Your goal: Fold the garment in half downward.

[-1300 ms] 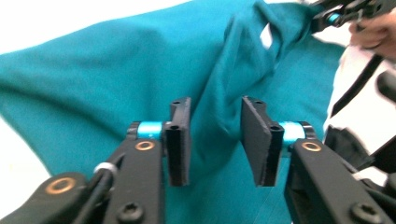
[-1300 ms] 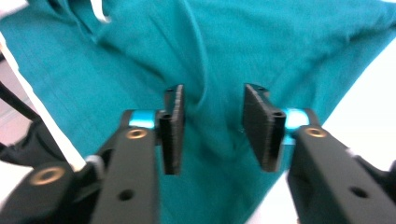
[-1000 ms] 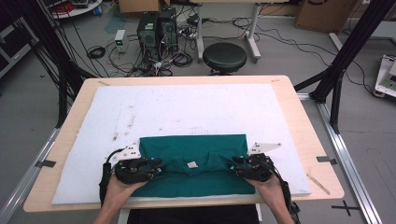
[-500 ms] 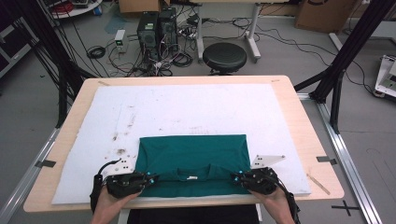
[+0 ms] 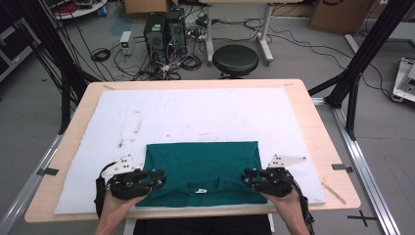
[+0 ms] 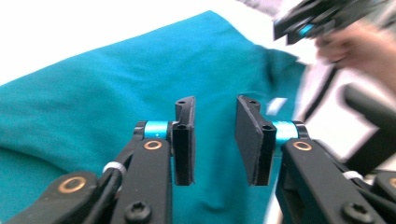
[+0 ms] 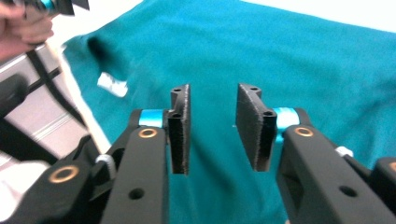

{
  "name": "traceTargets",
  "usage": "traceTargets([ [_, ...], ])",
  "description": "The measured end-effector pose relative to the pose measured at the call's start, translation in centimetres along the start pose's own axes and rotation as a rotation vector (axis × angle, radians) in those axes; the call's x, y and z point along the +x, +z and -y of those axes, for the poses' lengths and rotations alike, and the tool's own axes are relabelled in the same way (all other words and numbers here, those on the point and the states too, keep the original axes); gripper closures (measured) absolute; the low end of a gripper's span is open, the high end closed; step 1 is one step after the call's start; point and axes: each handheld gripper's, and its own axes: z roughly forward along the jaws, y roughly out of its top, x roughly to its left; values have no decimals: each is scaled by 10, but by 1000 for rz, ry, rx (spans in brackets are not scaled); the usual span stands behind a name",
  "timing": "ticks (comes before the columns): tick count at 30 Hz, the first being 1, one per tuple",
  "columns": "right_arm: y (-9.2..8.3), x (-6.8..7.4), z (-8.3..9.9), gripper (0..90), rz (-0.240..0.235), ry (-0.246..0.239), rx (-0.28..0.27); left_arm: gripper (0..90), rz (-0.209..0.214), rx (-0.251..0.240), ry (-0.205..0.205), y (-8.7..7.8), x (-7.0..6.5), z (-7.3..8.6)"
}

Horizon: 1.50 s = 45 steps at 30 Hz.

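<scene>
A folded teal shirt [image 5: 203, 169] lies flat on the white mat [image 5: 195, 112] that covers the wooden table [image 5: 318, 127], close to the near edge and about midway between left and right. Its neckline with a small white label [image 5: 199, 190] faces the person at the near side.

The left gripper [image 5: 157, 177] sits at the shirt's near left corner, held in the person's left hand [image 5: 116, 208]. In the left gripper view its jaws stand apart, with only teal cloth showing below the gap and nothing pinched between the pads [image 6: 185, 140]; they have just been opening. The right gripper [image 5: 247, 178] mirrors it at the near right corner, in the right hand [image 5: 286, 205]. In the right gripper view its jaws too are parted over the fabric, the pads [image 7: 180, 135] bare, and they have likewise just been opening. Whether the tips touch the cloth I cannot tell.

Each gripper carries a grey three-cornered plate on top, lying out over the mat beside the shirt's edges. Beyond the far side of the table, a round black stool [image 5: 235, 58] stands on the floor, with computer towers [image 5: 164, 29] and loose cables to its left.
</scene>
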Motion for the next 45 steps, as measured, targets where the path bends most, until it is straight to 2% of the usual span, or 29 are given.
traceTargets([
  [3,13,-3,-6,625,47,14,22,654,-24,62,3,16,3,1],
  [5,22,-5,-8,613,60,18,53,632,-18,95,22,23,0,2],
  [9,29,6,-4,595,42,-30,95,587,1,119,52,26,-11,7],
  [11,29,11,0,594,28,-53,109,582,14,123,46,25,-15,11],
  [16,22,20,14,587,17,-86,156,582,34,157,78,18,-26,19],
  [19,18,22,20,563,18,-99,156,574,28,150,72,14,-26,20],
  [24,17,16,15,505,47,-70,128,552,-1,98,48,7,-16,10],
  [29,17,6,8,455,79,-36,97,500,-66,64,45,1,-3,-1],
  [31,16,0,4,432,108,-16,79,495,-102,43,37,-2,5,-7],
  [34,13,-11,-3,412,163,28,53,494,-184,14,10,-4,21,-17],
  [35,13,-16,-5,401,183,44,42,492,-223,3,4,-3,27,-19],
  [37,14,-26,-10,382,211,71,37,486,-298,26,-18,3,36,-24],
  [38,16,-30,-12,378,223,84,37,481,-320,36,-32,5,42,-26],
  [42,23,-47,-19,338,263,118,38,466,-376,25,-92,11,67,-28],
  [44,25,-53,-23,334,278,127,37,465,-407,56,-138,13,80,-26],
  [45,25,-56,-25,334,283,132,38,466,-419,61,-142,14,85,-25],
])
